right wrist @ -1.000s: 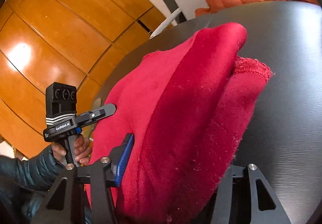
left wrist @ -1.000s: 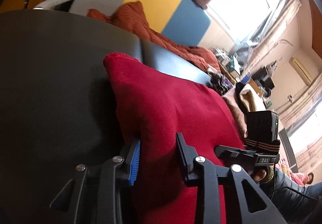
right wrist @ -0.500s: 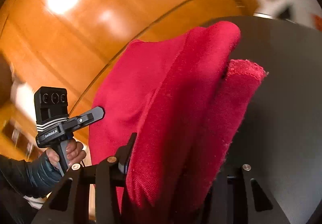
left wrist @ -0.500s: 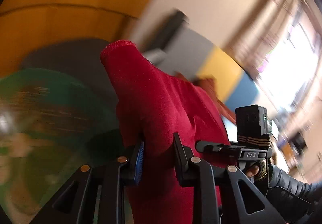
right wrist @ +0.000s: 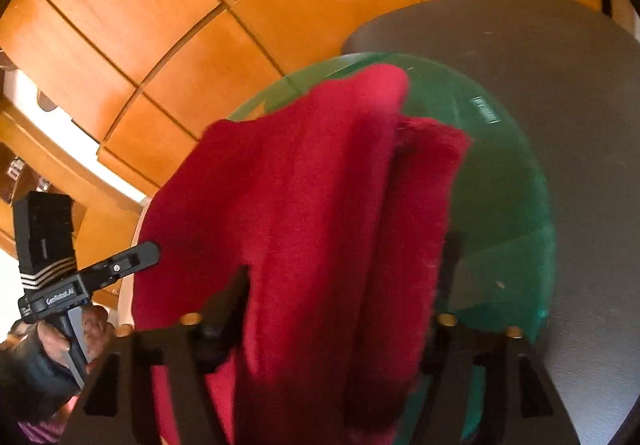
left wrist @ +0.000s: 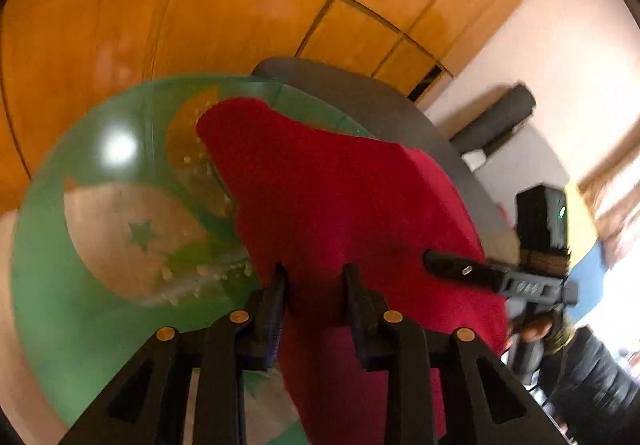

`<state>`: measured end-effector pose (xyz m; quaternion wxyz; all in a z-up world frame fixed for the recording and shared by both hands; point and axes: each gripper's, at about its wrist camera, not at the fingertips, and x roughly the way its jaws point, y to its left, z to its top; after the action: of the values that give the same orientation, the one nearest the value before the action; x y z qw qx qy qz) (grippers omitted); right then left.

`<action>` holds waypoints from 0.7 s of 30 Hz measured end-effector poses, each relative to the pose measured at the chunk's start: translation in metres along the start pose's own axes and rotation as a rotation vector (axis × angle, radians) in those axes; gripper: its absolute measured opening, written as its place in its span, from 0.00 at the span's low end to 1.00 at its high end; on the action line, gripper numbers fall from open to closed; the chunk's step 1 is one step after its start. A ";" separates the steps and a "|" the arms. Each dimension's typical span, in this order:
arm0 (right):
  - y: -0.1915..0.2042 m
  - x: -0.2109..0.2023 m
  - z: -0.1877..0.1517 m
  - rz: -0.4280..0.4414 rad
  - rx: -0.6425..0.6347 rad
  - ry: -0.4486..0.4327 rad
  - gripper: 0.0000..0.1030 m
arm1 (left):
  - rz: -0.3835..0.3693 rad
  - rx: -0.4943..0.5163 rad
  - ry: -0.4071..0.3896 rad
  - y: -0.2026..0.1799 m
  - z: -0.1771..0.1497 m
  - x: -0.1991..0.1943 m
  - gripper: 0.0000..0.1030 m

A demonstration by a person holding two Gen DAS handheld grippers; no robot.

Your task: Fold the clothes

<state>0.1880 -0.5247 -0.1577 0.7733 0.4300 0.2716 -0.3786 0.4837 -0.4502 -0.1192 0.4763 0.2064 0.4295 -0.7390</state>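
— Where is the garment right now?

— The red garment (left wrist: 340,213) hangs in the air between my two tools, clear of the grey table (right wrist: 560,117), with the green basin (left wrist: 72,305) behind and below it. My left gripper (left wrist: 314,285) is clamped on a single thickness near one edge. My right gripper (right wrist: 344,285) is closed over a much fatter bunch, two rolled thicknesses side by side, so its fingers stand wide though they are pressing cloth.

— Why hold it at two places?

— I judge it is so the cloth keeps its folded shape while carried. One grip alone would let the bundle sag open. Both tools sit close together at the same end, and from the right wrist I can see my left tool's finger (right wrist: 132,257) just beside the cloth's left edge.

— Which way does it run?

— Its long axis runs away from my fingers, up and forward in both views. The free end pokes out past the fingers, over the basin's rim (right wrist: 540,181). In the right view that end shows as two rounded lobes, the left one reaching farther.

— And around it?

— Orange wood panelling (left wrist: 160,13) fills the background. The views are blurred, so I cannot tell the garment's type.

— What next?

— Probably setting it down; I'd keep both grips level so the layers stay stacked.
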 end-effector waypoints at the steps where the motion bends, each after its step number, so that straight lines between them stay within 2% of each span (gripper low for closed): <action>1: -0.001 -0.006 0.000 -0.021 -0.010 -0.008 0.70 | 0.028 0.021 -0.012 -0.004 0.002 -0.004 0.29; 4: 0.013 -0.038 0.004 -0.155 -0.145 -0.060 0.70 | 0.137 0.066 -0.104 -0.017 0.009 -0.027 0.29; 5: 0.020 -0.050 0.005 -0.180 -0.193 -0.086 0.69 | 0.149 0.071 -0.127 -0.022 0.009 -0.035 0.29; 7: 0.038 -0.075 0.005 -0.187 -0.304 -0.141 0.65 | 0.114 0.074 -0.154 -0.034 0.007 -0.043 0.33; 10: 0.060 -0.079 0.000 -0.116 -0.440 -0.104 0.51 | 0.058 0.080 -0.142 -0.049 0.004 -0.039 0.34; 12: 0.073 -0.077 -0.007 -0.085 -0.519 -0.072 0.44 | 0.020 0.061 -0.094 -0.060 -0.004 -0.027 0.35; 14: 0.071 -0.053 -0.027 -0.150 -0.533 -0.002 0.44 | 0.031 0.024 -0.038 -0.066 -0.012 -0.011 0.35; 16: 0.047 -0.034 -0.042 -0.229 -0.505 0.073 0.42 | 0.046 -0.020 0.022 -0.062 -0.014 0.011 0.35; 17: 0.039 -0.027 -0.046 -0.242 -0.493 0.076 0.42 | 0.074 -0.041 0.045 -0.059 -0.018 0.023 0.34; 21: 0.022 -0.024 -0.043 -0.210 -0.376 -0.001 0.42 | 0.136 -0.046 0.013 -0.064 -0.015 0.032 0.34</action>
<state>0.1879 -0.4714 -0.1502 0.7963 0.2473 0.3802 -0.4003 0.4108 -0.4438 -0.1220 0.5272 0.2287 0.4343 -0.6936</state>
